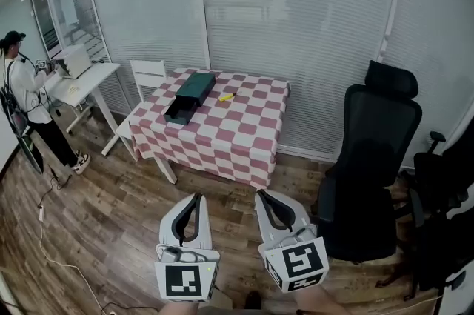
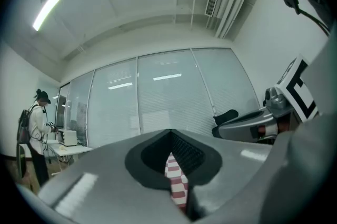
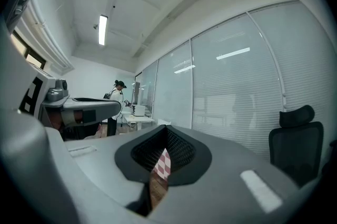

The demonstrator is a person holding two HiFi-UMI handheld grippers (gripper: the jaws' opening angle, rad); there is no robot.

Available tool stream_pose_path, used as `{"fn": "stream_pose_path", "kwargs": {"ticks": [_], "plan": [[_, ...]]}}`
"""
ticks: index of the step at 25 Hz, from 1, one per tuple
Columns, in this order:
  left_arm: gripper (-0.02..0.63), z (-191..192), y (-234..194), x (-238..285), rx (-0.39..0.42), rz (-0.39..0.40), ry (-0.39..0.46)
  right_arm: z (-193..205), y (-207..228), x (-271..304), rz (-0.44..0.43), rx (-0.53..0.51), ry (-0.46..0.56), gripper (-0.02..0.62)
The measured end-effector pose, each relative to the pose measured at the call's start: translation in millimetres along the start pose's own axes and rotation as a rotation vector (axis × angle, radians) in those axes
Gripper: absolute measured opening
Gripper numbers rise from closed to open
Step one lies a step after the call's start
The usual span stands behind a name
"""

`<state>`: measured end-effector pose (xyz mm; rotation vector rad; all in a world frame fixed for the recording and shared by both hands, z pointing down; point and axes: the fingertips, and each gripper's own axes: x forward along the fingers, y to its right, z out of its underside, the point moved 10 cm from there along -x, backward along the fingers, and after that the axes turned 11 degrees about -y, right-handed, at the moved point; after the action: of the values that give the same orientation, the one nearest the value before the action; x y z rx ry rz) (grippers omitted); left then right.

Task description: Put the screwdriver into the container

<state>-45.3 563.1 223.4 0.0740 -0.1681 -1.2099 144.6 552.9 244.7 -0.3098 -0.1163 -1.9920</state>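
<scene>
Facing the checked table [image 1: 222, 137] from well back, both claws shut on nothing.
The dark container [image 1: 189, 95] sits on the far half of the cloth. The left gripper [image 1: 197, 196] and right gripper [image 1: 261, 195] hover side by side, roughly level, jaws pressed together, pointing tableward. The yellow screwdriver [image 1: 227, 95] lies just right of the container, well ahead, its axis seemingly slanting across, though it's too small to be sure. Neither hand is clearly nearer.
</scene>
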Motion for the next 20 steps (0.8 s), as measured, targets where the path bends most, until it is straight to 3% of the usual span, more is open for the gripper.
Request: {"fn": "stream_pose_path", "kwargs": {"ticks": [7,20], "plan": [[0.000,17,-14,32,-0.003,-0.002,-0.051,7,13,38,-0.034,0.002,-0.026,0.026],[0.000,27,-99,163,-0.021,0.055,-0.033,-32,50,177,0.045,0.005,-0.036,0.026]]}}
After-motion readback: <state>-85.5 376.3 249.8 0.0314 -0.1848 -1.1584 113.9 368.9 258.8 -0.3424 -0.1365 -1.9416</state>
